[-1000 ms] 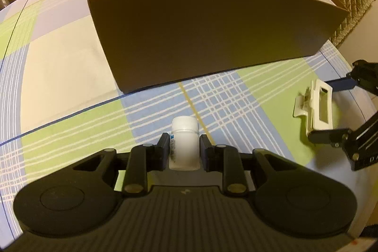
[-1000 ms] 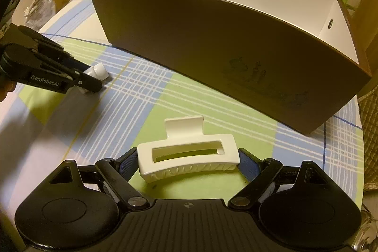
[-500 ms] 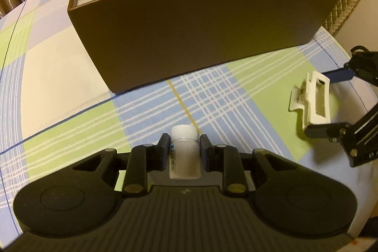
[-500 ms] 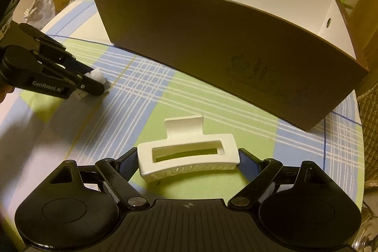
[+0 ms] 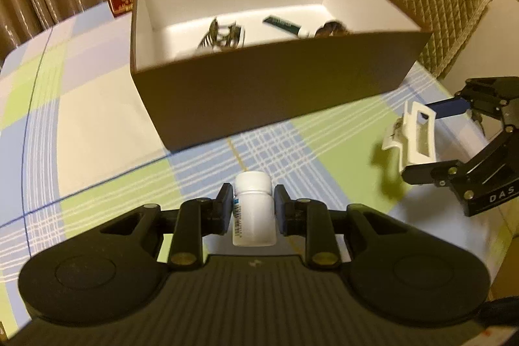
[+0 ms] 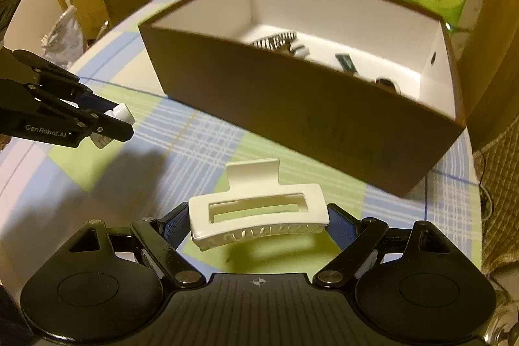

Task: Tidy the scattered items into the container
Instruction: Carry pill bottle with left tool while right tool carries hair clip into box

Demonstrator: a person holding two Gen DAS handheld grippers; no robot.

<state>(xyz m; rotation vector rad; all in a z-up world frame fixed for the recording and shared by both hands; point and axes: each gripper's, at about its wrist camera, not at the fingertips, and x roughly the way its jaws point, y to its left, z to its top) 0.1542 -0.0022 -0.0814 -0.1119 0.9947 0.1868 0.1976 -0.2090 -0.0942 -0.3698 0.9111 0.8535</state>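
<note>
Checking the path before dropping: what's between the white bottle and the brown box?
Only bare plaid tablecloth, seen in the left wrist view, between the white bottle and the brown box.

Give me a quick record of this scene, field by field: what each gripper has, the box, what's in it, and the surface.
left gripper: shut on white bottle, clear of the table
right gripper: shut on white hair claw, gripped by its ends
container: brown box, white inside, open top
in the box: zebra-striped clip, dark green flat item, one round dark thing I can't identify
surface: checked tablecloth
still to do: both held items go in the box
</note>
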